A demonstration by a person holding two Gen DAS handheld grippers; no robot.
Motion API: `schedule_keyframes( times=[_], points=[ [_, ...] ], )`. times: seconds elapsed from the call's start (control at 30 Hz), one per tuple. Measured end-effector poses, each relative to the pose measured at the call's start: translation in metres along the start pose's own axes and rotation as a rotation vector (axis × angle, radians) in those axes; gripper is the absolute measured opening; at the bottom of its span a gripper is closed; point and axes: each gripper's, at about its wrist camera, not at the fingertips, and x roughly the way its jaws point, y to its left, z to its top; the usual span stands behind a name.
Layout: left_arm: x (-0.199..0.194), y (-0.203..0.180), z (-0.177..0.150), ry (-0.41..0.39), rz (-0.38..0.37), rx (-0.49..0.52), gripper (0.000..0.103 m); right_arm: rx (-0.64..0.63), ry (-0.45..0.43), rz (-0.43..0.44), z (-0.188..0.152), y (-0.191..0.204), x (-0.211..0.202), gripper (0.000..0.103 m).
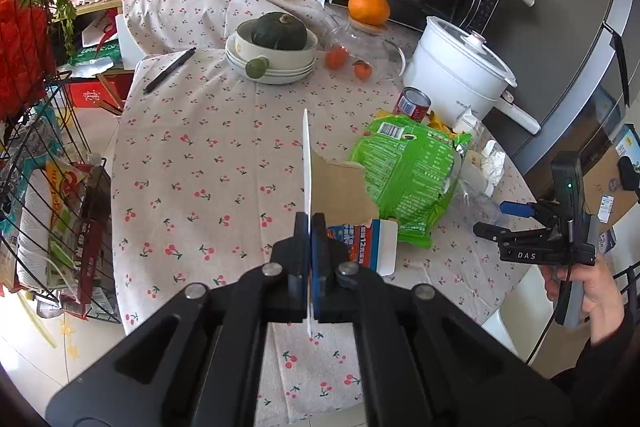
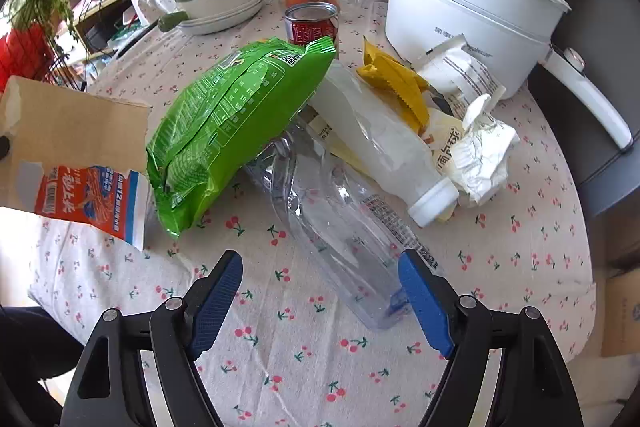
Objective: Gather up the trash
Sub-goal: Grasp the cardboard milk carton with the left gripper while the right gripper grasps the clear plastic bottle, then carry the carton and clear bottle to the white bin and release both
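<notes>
A table (image 1: 192, 155) under a cherry-print cloth holds a heap of trash at its right side, with bowls, a squash, a jar of oranges and a white electric pot (image 2: 460, 7) farther back.

The step in hand appears to be gathering the litter piece by piece. The left hand-held gripper (image 1: 310, 227) has its jaws pressed together on a torn piece of cardboard packaging (image 1: 340, 195), pinched at its edge and lifted clear of the cloth, just left of the heap.

The right hand-held gripper (image 2: 320, 291) is spread wide and holds nothing. It points down at a clear plastic bottle (image 2: 332, 227) lying on its side, the bottle's near end between the blue pads; I cannot tell whether the right pad touches it. Behind lie a green snack bag (image 2: 232, 123), resting partly on that bottle, a cloudy white-capped bottle (image 2: 380, 143), yellow wrappers (image 2: 396, 83) and crumpled paper (image 2: 484, 151).

Next, the right jaws likely need to lower around the clear bottle and close, easing it from under the bag. No bin is visible.
</notes>
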Motion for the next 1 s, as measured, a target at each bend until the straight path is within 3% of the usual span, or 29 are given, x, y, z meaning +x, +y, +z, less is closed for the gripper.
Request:
schedule_keyframes(
  times=[0.23,0.4,0.47,0.53,0.73,0.83,0.9,0.97,1.0],
  points=[
    [0.023,0.002,-0.002,0.072,0.025,0.001,0.001,-0.131,0.0,-0.172,0.006,0.017,0.024,0.082],
    [0.037,0.0,-0.01,0.13,0.024,0.008,0.001,-0.27,0.006,-0.289,-0.007,0.033,0.032,0.082],
    [0.042,0.001,-0.013,0.151,0.019,-0.001,0.002,-0.332,0.008,-0.355,-0.013,0.04,0.035,0.076],
    [0.044,0.002,-0.018,0.166,0.018,-0.004,0.002,-0.382,0.007,-0.414,-0.019,0.043,0.034,0.061],
    [0.056,0.008,-0.029,0.213,0.026,-0.013,0.003,-0.32,0.056,-0.335,-0.026,0.03,0.016,0.056],
    [0.058,0.008,-0.032,0.222,0.03,-0.005,0.004,-0.211,0.13,-0.169,-0.028,0.025,-0.004,0.049],
    [0.057,0.006,-0.033,0.222,0.028,0.006,0.005,-0.168,0.134,-0.052,-0.028,0.023,-0.017,0.048],
    [0.056,0.004,-0.034,0.226,0.025,0.019,0.005,-0.127,0.108,0.003,-0.027,0.023,-0.021,0.054],
    [0.057,0.003,-0.036,0.228,0.024,0.025,0.005,-0.118,0.104,-0.003,-0.025,0.023,-0.019,0.068]
  ],
)
